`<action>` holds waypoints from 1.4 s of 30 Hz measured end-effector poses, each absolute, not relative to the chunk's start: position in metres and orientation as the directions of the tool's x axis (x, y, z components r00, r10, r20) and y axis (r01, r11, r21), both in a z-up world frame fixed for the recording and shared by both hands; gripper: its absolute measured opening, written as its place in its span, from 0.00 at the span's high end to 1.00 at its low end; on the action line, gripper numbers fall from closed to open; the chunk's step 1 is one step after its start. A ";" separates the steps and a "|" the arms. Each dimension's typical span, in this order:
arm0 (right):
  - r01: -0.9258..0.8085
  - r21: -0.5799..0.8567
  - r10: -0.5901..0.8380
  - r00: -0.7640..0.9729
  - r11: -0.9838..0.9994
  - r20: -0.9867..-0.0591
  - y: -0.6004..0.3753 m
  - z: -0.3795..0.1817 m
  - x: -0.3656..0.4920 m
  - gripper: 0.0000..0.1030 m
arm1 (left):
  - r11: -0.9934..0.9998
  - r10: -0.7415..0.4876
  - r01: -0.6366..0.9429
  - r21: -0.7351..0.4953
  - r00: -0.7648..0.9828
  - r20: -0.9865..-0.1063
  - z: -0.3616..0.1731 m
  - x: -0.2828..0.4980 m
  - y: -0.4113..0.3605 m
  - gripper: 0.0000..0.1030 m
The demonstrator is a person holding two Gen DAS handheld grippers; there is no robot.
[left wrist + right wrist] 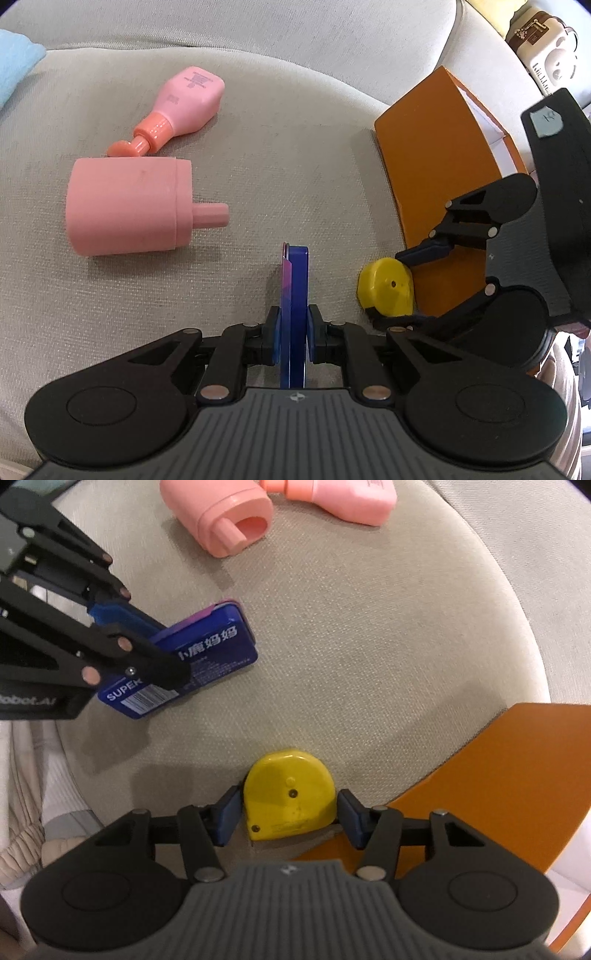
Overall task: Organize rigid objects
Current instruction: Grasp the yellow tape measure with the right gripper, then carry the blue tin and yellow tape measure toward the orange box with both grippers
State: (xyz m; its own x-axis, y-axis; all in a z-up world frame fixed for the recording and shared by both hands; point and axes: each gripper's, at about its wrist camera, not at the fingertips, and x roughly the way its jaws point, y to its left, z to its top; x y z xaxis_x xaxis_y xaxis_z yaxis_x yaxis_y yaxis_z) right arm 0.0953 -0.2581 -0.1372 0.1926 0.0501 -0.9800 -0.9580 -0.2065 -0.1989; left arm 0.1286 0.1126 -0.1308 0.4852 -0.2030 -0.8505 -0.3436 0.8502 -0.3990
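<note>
Left wrist view is showing the big grey sofa cushion (295, 122) where all the stuff is lying. Next biggest is the orange box (436, 155), sitting at the right edge of the cushion. From this cam I can't tell if anything is inside it yet, so the tidying looks like it's just getting going.

2 pink things are waiting on the left, well apart from the box: the pink jar (125, 206) lying on its side, and the pink bottle (188, 99) just behind it, its cap touching or almost touching the jar. Nobody is holding those 2. They look like the work that's left.

The left gripper (292, 328) is pinching the blue tin (293, 295), held up on its thin edge w/ both pads pressing its flat sides. The right gripper (290, 812) is sitting around the yellow tape measure (290, 797), which is right beside the box. Its pads are at the sides, but I can't tell if they're squeezing yet.

Around the edges: a light blue cloth (16, 62) at the far left and a small patterned case (532, 27) up in the far right corner. The 2 grippers are working close together near the box, so they could bump.
</note>
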 end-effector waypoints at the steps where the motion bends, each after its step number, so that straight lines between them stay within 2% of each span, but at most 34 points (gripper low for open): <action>1: -0.959 -0.197 0.057 0.189 -0.205 -0.980 -0.260 -0.135 0.095 0.45 | 0.851 -0.200 -0.344 -0.397 0.488 -0.850 -0.129 0.129 0.113 0.86; 14: -0.964 -0.185 0.248 0.135 -0.190 -0.959 -0.293 -0.067 0.077 0.47 | 0.856 -0.168 -0.317 -0.409 0.577 -0.799 -0.073 0.113 0.098 0.86; 22: -0.965 -0.214 0.372 0.145 -0.151 -0.917 -0.338 -0.004 0.083 0.47 | 0.908 -0.163 -0.193 -0.372 0.655 -0.738 -0.013 0.124 0.068 0.86; 26: -0.956 -0.272 0.378 0.211 -0.113 -0.901 -0.366 0.024 0.098 0.47 | 0.935 -0.176 -0.111 -0.336 0.677 -0.714 0.007 0.140 0.049 0.86; 35: -0.952 -0.306 0.270 0.301 0.026 -0.915 -0.425 0.012 0.167 0.47 | 0.953 -0.255 0.043 -0.301 0.651 -0.715 0.021 0.211 -0.009 0.85; 42: -0.963 -0.248 0.289 0.267 0.101 -0.919 -0.455 -0.011 0.202 0.47 | 0.955 -0.293 0.142 -0.259 0.570 -0.767 0.000 0.267 -0.052 0.86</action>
State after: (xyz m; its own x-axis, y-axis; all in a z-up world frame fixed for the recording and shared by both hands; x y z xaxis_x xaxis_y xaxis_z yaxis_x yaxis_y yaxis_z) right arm 0.2020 -0.4553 -0.0107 0.2673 0.2888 -0.9193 -0.9634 0.1010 -0.2484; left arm 0.2671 -0.0524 -0.0004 0.5704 -0.2931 -0.7673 0.1420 0.9553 -0.2594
